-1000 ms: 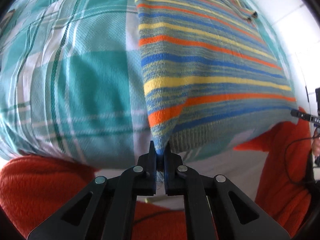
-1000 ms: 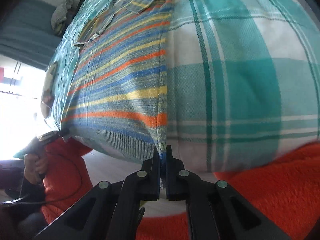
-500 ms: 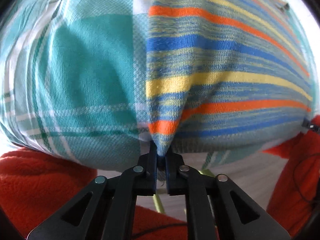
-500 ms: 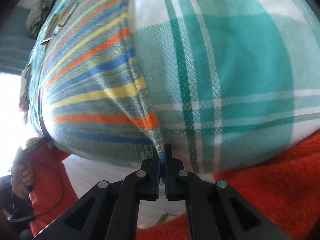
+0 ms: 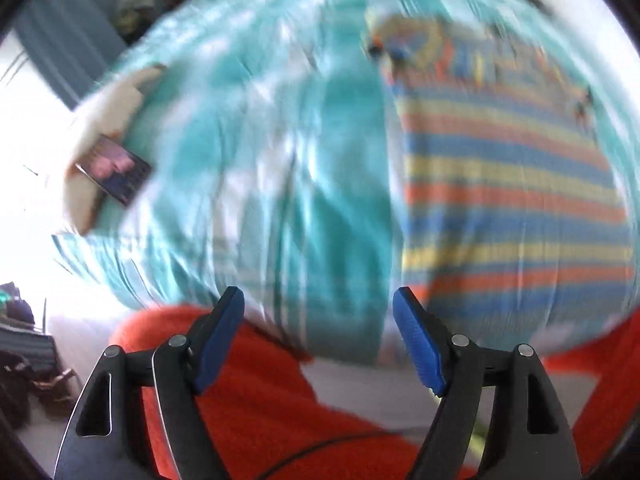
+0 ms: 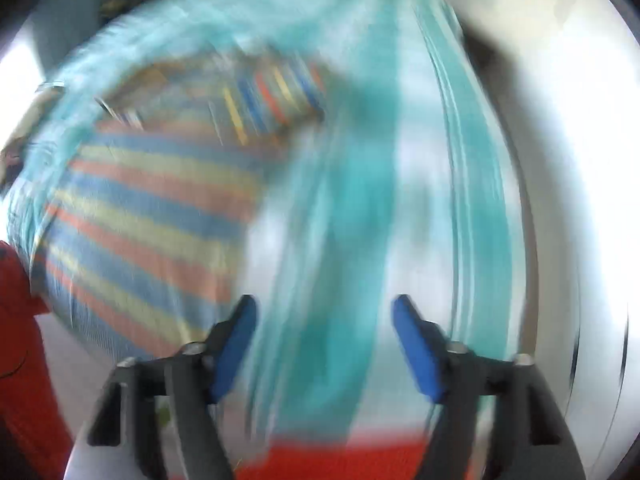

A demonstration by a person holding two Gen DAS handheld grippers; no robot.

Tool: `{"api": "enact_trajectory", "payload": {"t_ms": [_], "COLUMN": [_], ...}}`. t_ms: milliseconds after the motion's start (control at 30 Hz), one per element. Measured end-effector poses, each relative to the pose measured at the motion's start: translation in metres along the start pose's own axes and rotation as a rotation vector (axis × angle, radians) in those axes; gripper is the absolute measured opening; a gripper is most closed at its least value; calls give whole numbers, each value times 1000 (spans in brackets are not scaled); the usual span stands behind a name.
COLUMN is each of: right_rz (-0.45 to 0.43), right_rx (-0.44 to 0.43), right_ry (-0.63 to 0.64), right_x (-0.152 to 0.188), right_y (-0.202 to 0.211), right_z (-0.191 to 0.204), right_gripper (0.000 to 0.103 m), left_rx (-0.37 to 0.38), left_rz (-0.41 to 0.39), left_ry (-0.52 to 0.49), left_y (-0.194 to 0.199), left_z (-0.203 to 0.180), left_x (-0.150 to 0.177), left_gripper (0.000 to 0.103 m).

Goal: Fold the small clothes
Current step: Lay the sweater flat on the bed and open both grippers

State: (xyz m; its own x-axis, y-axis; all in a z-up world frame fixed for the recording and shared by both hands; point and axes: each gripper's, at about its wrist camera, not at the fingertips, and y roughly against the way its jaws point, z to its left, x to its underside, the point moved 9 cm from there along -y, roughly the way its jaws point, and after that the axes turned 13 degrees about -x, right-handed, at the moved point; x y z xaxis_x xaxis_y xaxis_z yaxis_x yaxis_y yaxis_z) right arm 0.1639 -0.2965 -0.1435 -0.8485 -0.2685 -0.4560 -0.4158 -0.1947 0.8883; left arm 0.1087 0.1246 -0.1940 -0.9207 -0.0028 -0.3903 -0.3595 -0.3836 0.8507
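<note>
- A teal-and-white checked bedsheet is covering nearly the whole of both wrist views, badly smeared by motion blur.
- A striped garment, banded in blue, orange and yellow, is lying flat on that sheet; in the left wrist view it is filling the area from 12 to 4 o'clock, and in the right wrist view it is sitting from 8 to 11 o'clock, with a folded-over part near 11 o'clock.
- An orange fleece sleeve is showing along the bottom of the left view, from 5 to 8 o'clock, below the sheet's edge.
- The left gripper is opening, its blue pads spreading wide with nothing gripped between them; only sheet is showing in the gap, and the garment's near corner is lying just past the 3 o'clock-side pad.
- The right gripper is opening likewise, holding nothing, with the garment lying off toward 9 o'clock of its fingers.
- A phone with a lit screen is resting on a pale cushion-like shape near 9 o'clock in the left view.
</note>
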Motion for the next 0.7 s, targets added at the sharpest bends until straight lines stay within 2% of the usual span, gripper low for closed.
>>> {"api": "enact_trajectory", "payload": {"t_ms": [67, 133, 267, 333, 367, 400, 433, 500, 600, 700], "right_rz": [-82, -125, -71, -39, -6, -10, -36, -92, -220, -338], "right_rx": [-108, -180, -161, -136, -152, -185, -195, -215, -200, -185], "right_ry": [116, 199, 247, 227, 176, 108, 53, -87, -284, -564], "right_x": [-47, -89, -135, -142, -142, -142, -141, -146, -142, -110], "right_y": [-20, -56, -152, -189, -207, -214, -209, -187, -132, -79], "right_z": [19, 39, 64, 63, 57, 51, 42, 8, -72, -178], "right_gripper": [82, 82, 76, 63, 57, 40, 3, 4, 4, 4], "left_rx": [20, 61, 87, 83, 76, 70, 63, 54, 56, 77], "left_rz": [-19, -10, 1, 22, 41, 54, 69, 89, 113, 120], "left_ry": [71, 122, 153, 151, 151, 151, 153, 162, 171, 175], "left_y": [8, 15, 22, 17, 11, 15, 14, 8, 0, -2], "left_z": [3, 4, -2, -1, 0, 0, 2, 7, 8, 1], "left_x": [-8, -11, -4, 1, 8, 12, 18, 28, 35, 34], "left_gripper": [81, 81, 81, 81, 81, 81, 81, 81, 81, 81]}}
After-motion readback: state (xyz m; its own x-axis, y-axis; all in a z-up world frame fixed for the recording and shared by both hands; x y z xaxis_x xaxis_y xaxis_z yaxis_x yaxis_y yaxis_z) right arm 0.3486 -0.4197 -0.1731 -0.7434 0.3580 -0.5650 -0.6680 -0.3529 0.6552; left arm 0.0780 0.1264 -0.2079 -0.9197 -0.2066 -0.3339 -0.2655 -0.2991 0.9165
